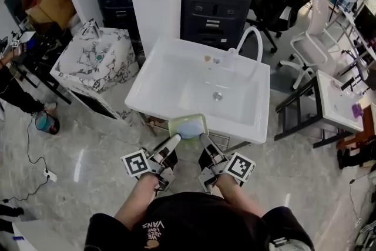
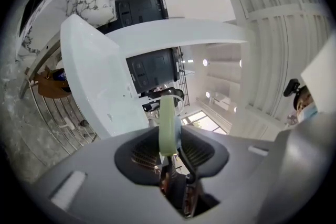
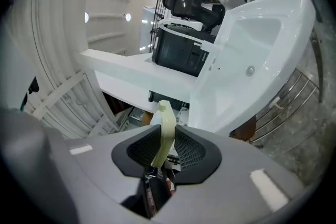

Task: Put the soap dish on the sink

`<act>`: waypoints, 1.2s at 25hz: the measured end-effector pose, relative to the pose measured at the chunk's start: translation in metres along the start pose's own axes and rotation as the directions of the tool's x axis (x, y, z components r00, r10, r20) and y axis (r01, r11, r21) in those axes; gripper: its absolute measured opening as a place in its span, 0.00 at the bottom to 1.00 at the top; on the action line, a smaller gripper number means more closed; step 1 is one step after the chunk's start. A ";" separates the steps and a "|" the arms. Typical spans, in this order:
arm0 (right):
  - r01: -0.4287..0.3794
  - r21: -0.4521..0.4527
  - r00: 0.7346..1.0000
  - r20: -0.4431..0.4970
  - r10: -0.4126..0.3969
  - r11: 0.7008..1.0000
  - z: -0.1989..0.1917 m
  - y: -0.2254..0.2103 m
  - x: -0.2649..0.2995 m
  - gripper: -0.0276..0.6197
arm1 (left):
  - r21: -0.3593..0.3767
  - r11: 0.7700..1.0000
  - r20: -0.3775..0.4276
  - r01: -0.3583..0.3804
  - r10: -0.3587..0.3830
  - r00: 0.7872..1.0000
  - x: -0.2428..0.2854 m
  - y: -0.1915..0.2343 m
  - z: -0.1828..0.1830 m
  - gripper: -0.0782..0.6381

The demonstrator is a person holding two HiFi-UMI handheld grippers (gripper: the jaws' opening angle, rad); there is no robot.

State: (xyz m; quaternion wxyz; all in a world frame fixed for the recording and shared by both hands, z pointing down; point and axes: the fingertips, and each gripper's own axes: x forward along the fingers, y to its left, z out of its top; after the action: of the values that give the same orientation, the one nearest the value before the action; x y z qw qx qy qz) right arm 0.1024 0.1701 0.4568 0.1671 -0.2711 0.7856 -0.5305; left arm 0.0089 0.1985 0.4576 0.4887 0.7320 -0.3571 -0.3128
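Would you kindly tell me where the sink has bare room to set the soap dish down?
The sink's wide left side, between its left rim and the drain, is bare. The back ledge is bare left of the small bits. Crowded: the back right corner, round the faucet. The soap dish hangs by the front rim.

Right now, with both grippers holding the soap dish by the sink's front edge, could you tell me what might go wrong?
1. The left gripper and right gripper each pinch only a thin rim of the soap dish; uneven hand motion could twist it loose.
2. The dish is just at the sink's front rim, so letting go early might drop it on the floor.
3. Tilting could spill the blue piece lying in it.
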 end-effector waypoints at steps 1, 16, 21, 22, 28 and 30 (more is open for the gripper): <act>0.008 0.003 1.000 0.014 -0.008 1.000 -0.003 0.001 0.007 0.16 | 0.002 1.000 -0.014 0.007 -0.007 1.000 -0.001 0.002 0.008 0.33; 0.076 0.057 0.980 0.179 -0.085 0.995 -0.016 0.006 0.065 0.16 | -0.046 0.997 -0.166 0.069 -0.076 0.983 0.002 0.028 0.072 0.33; 0.103 0.039 0.978 0.180 -0.109 0.994 0.000 -0.008 0.071 0.16 | -0.031 0.998 -0.189 0.059 -0.064 0.980 0.021 0.037 0.078 0.33; 0.094 0.037 0.979 0.180 -0.099 0.995 0.005 -0.009 0.076 0.16 | -0.029 0.998 -0.189 0.056 -0.060 0.980 0.026 0.039 0.081 0.33; 0.055 0.078 0.983 0.169 -0.067 0.995 0.037 -0.018 0.100 0.16 | -0.004 0.999 -0.183 0.045 -0.045 0.982 0.061 0.046 0.099 0.33; 0.044 0.089 0.984 0.166 -0.059 0.995 0.051 -0.023 0.107 0.16 | 0.006 0.999 -0.177 0.051 -0.049 0.983 0.077 0.047 0.104 0.33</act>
State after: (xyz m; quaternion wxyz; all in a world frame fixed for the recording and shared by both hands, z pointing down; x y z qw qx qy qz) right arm 0.0509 0.0609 0.4611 0.2307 -0.3278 0.7380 -0.5428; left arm -0.0427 0.0709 0.4596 0.5067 0.7682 -0.2954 -0.2567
